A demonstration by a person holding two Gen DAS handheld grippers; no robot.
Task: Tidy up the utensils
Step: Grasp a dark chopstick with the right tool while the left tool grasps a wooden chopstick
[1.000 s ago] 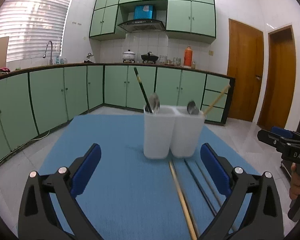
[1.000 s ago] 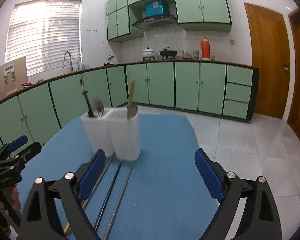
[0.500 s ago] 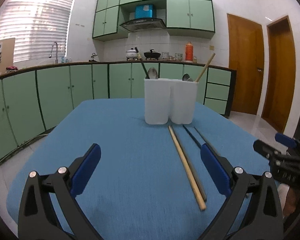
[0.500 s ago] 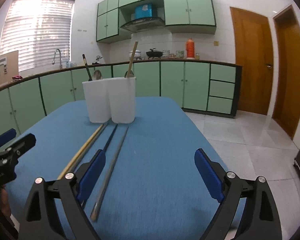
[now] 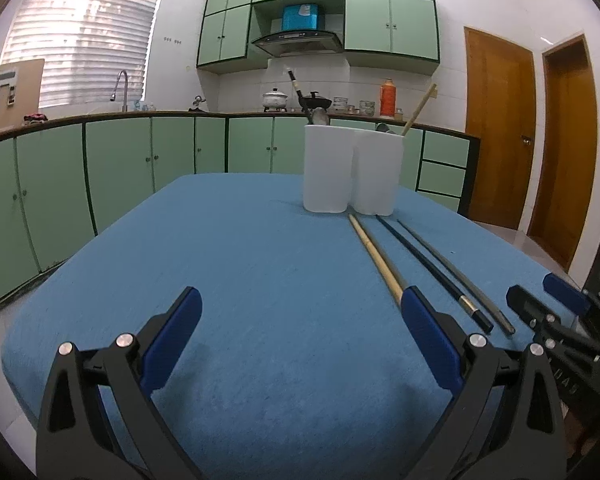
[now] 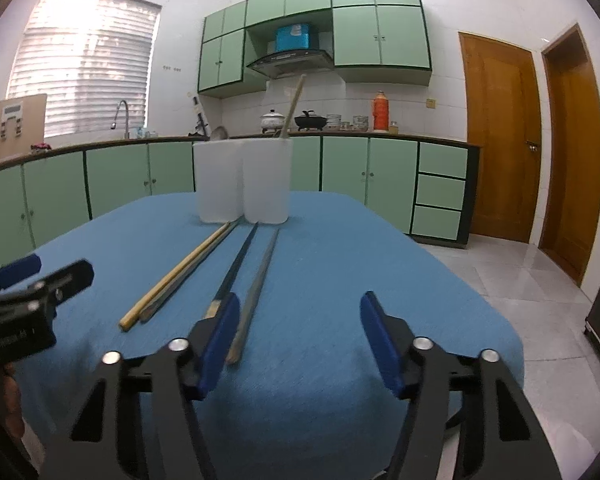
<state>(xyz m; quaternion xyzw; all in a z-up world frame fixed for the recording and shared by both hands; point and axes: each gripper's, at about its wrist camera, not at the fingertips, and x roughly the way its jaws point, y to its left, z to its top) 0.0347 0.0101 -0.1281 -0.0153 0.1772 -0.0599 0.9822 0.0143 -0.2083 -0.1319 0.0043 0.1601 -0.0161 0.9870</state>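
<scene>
Because the chopsticks lie side by side on the blue cloth [image 5: 240, 280], ends toward the near edge, either gripper can slide onto one. The wooden stick [image 6: 180, 272], black stick [image 6: 236, 264] and grey stick [image 6: 260, 280] point at the white holder [image 6: 242, 182], which already holds others. The right gripper [image 6: 296, 336] is closing with nothing between its pads, the grey stick just outside them. The left gripper [image 5: 300, 336] stands wide, empty. Lettering on the gripper bodies is too blurred to read.

A home kitchen is shown: mint-green cabinets [image 5: 120, 168] are lined along the walls, a range hood [image 5: 298, 42] is mounted above a stove with pots [image 5: 275, 100], and a sink faucet [image 5: 120, 88] is set under a blinded window [image 5: 88, 36].
</scene>
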